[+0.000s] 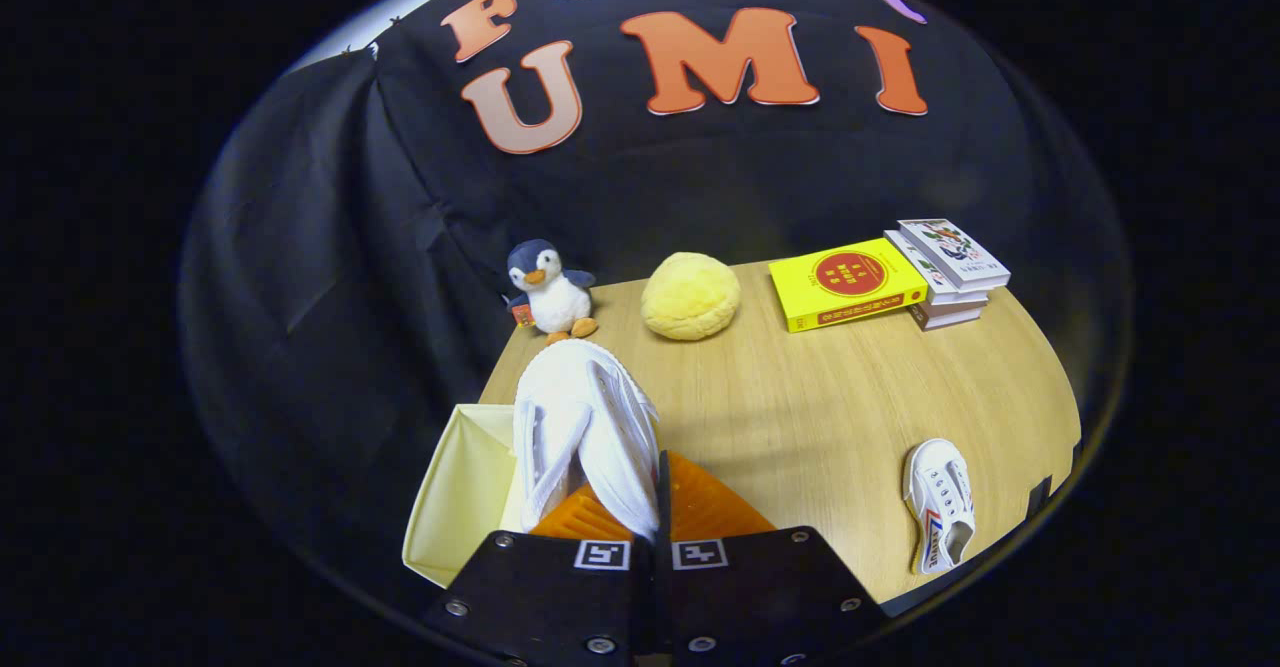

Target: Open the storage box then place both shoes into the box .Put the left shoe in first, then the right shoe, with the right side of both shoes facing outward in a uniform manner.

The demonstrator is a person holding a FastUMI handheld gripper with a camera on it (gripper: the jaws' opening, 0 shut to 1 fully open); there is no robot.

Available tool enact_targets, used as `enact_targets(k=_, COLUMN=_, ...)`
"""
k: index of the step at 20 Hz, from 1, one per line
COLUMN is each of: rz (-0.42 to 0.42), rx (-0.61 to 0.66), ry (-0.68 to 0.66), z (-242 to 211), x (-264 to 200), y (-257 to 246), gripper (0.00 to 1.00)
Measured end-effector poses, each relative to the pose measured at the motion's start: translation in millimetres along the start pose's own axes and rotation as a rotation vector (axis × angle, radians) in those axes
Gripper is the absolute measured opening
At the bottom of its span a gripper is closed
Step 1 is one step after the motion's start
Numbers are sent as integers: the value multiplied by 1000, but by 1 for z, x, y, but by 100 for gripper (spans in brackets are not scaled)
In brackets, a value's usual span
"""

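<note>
My gripper (655,507) is shut on a white shoe (585,427), pinching its side between the two fingers. The shoe hangs on its side over the open cream storage box (455,492), which sits at the table's left edge, just left of the fingers. A second white shoe (940,502), with red and blue marks on its side, lies flat on the wooden table (800,407) to the right of the fingers.
Along the back of the table stand a plush penguin (550,292), a round yellow plush (690,295), a yellow book (845,282) and a small stack of books (950,267). Black cloth walls close in the table behind and to the left.
</note>
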State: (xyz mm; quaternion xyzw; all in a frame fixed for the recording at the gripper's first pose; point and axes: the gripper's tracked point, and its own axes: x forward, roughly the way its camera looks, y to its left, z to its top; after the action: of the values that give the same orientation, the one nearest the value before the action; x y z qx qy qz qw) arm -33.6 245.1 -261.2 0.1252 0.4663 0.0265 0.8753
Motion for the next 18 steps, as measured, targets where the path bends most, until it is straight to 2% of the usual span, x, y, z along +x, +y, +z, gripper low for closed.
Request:
enact_targets(k=4, rz=29, rx=-32, ry=70, z=-17, x=20, y=62, gripper=1)
enact_targets(k=8, rz=21, rx=-28, ry=147, z=-40, x=40, y=100, gripper=1)
enact_targets(k=13, rz=-35, rx=1, ry=230, z=-70, x=65, y=119, gripper=1)
enact_targets(k=15, rz=-77, rx=-16, ry=251, z=-82, x=75, y=115, gripper=2)
enact_targets(k=18, rz=-140, rx=34, ry=325, z=-105, x=85, y=111, gripper=3)
